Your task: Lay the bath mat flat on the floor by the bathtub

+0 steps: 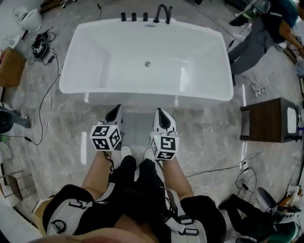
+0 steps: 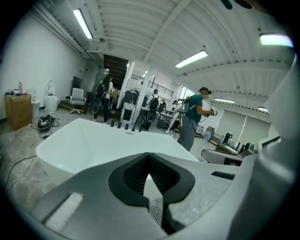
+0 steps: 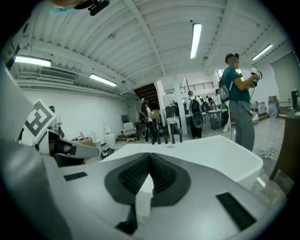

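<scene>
A grey perforated bath mat [image 1: 137,129] lies flat on the marble floor against the front of the white bathtub [image 1: 147,98]. My two grippers are held up above it, side by side, both aimed at the tub. The left gripper [image 1: 115,110] hangs over the mat's left edge, its jaws shut with nothing between them [image 2: 149,157]. Over the mat's right edge is the right gripper [image 1: 159,112], its tips also meeting on nothing [image 3: 150,158]. In both gripper views the tub fills the space beyond the jaws.
Black taps and a spout [image 1: 164,12] stand on the tub's far rim. A dark wooden stool [image 1: 268,121] sits to the right, with cables [image 1: 47,95] and a cardboard box [image 1: 12,66] to the left. A person in teal [image 1: 266,28] stands at the far right. My white shoes [image 1: 137,153] are at the mat's near edge.
</scene>
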`<state>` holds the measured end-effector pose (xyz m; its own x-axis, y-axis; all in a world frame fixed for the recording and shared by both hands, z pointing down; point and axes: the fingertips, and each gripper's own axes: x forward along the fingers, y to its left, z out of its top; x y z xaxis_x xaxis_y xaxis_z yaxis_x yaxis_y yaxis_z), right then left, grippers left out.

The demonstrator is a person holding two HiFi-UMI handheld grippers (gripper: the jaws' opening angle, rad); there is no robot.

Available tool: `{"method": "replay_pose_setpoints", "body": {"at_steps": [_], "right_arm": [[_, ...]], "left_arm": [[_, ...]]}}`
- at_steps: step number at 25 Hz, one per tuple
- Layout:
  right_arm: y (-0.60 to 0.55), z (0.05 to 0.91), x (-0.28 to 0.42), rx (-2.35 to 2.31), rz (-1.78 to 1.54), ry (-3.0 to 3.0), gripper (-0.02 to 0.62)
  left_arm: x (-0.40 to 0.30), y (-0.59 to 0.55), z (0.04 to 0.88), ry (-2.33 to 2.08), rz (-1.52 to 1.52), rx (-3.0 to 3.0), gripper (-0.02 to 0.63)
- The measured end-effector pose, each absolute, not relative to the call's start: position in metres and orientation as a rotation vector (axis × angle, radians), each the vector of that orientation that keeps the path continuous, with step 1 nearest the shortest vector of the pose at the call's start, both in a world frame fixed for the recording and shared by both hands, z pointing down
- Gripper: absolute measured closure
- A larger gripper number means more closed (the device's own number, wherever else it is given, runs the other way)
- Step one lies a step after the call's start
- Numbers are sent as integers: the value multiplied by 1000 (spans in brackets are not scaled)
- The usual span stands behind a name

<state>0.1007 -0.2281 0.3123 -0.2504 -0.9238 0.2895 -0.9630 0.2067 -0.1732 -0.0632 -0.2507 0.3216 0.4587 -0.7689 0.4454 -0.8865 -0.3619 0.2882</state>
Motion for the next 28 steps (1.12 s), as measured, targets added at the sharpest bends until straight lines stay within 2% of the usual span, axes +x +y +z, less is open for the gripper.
{"method": "replay_pose_setpoints", "body": {"at_steps": [7, 12, 28], "right_arm": [[-225, 134, 104, 2010, 298, -2411, 589], [-218, 55, 101, 2052, 138, -2491, 589], [-216, 53, 109, 2056, 74, -2468, 589]], "left_arm": [[-74, -248, 146, -1483, 220, 2426, 601], [-89, -238, 73, -1562, 178, 2538, 601], [-70, -234, 70, -1540, 234, 2590, 601]]}}
